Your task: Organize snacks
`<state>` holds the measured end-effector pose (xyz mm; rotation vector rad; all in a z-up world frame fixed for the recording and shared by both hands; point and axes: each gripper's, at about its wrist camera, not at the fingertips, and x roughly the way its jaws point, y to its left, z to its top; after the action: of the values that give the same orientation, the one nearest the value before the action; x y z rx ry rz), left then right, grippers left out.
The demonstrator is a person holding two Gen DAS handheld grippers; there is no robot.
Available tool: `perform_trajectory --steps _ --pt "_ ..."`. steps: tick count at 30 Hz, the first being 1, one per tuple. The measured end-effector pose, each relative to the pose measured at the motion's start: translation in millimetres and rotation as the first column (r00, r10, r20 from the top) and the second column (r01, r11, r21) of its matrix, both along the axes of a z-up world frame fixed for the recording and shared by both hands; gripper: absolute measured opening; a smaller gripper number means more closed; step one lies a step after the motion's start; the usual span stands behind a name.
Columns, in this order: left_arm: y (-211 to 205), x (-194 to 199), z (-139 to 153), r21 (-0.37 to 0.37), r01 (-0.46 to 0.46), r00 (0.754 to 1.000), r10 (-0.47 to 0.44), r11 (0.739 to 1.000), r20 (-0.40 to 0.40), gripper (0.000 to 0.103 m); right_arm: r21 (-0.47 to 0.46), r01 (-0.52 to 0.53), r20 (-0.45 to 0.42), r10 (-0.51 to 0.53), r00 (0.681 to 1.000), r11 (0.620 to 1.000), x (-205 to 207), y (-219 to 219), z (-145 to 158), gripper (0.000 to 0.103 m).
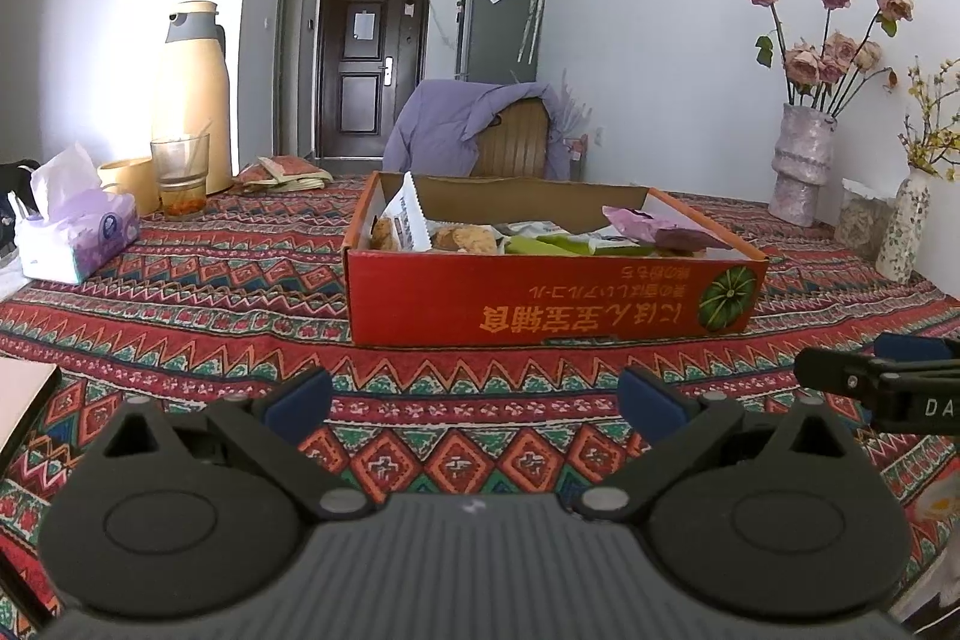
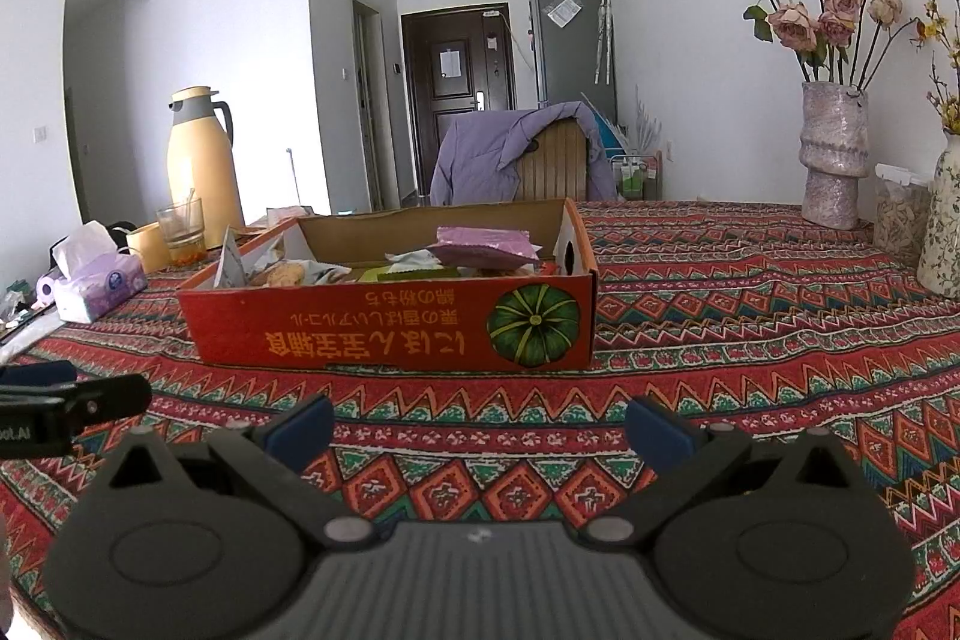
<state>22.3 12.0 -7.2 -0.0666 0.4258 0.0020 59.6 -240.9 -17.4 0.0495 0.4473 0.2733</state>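
Both tongs, left tongs and right tongs, gape empty low in frame; snack box sits ahead mid-frame, broadside, roughly equidistant.

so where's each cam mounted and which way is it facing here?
Left wrist: on the left gripper, low over the patterned tablecloth, facing the red snack box; own open blue-padded fingers show, and the right gripper's tip at the right edge.
Right wrist: on the right gripper, same low forward look, box left of centre; own open fingers show, left gripper's tip at the left edge.
Shared: box, tablecloth, thermos, tissue pack, rose vase.
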Motion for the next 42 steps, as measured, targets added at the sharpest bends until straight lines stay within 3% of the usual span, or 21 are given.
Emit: perform_trajectory --steps 42 --pt "-1.5 -3.5 1.7 -0.003 0.011 1.000 -0.011 1.000 0.007 0.103 -0.006 0.000 0.000 0.000 1.000 1.000 -0.2 0.8 -1.1 0.103"
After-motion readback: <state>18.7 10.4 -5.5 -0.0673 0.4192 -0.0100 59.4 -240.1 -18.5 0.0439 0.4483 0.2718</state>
